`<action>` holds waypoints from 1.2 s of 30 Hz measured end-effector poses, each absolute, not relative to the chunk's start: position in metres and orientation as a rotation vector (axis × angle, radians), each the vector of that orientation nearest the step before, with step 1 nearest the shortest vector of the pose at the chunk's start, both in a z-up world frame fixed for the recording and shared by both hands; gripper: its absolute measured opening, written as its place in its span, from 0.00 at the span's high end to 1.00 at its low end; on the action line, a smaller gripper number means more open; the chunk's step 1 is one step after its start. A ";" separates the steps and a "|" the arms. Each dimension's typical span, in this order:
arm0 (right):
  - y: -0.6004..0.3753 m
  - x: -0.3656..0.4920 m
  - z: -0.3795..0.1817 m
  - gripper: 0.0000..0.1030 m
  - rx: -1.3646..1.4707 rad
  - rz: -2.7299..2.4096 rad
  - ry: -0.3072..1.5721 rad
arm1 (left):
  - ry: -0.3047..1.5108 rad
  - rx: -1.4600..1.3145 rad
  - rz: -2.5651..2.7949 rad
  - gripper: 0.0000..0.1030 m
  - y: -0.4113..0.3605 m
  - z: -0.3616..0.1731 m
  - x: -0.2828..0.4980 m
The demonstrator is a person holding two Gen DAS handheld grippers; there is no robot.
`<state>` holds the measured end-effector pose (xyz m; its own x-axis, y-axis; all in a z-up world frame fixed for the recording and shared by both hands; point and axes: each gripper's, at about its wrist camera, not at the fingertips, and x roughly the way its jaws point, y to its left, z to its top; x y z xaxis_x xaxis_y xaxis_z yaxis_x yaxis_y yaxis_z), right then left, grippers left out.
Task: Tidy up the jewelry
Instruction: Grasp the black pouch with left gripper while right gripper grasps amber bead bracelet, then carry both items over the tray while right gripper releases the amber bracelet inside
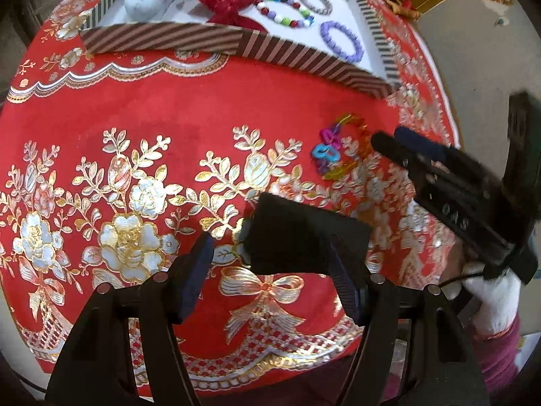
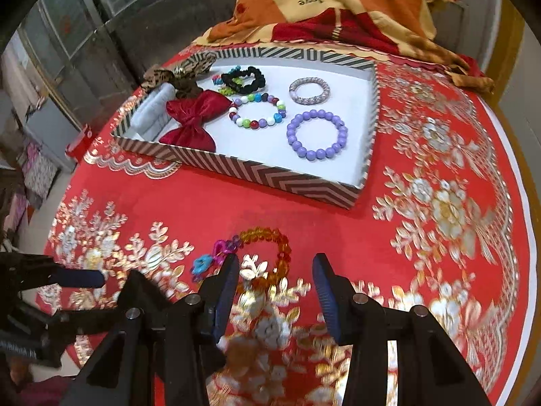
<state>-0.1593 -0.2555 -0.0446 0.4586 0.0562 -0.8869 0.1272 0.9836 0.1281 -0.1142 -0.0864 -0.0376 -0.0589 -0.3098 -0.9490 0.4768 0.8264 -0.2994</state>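
The right gripper, jaws half apart and empty, hangs over the amber bracelet, which lies at twelve o'clock.

Bracelets in tray; beaded bracelet on cloth before it.

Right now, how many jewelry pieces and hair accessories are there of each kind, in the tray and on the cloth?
Bead bracelets: 3, purple, multicolour, amber on the cloth
Silver bangle: 1
Fabric bows: 2, red, leopard
Black scrunchie: 1
Total: 7
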 end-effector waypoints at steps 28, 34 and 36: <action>-0.256 -0.159 -0.010 0.91 0.111 0.044 1.003 | 1.352 0.217 -0.665 0.91 -0.126 -0.012 -0.104; -0.257 -0.163 0.028 0.92 0.075 0.017 0.934 | 1.259 0.203 -0.693 0.91 -0.129 0.024 -0.096; -0.263 -0.163 0.039 0.92 0.071 0.005 0.919 | 1.230 0.202 -0.695 0.91 -0.129 0.035 -0.095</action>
<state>-0.1633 -0.2629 0.0394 0.6069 0.0346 -0.7940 0.0258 0.9977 0.0632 -0.0951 -0.1293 0.0349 0.1598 -0.3774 -0.9122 0.5867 0.7794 -0.2197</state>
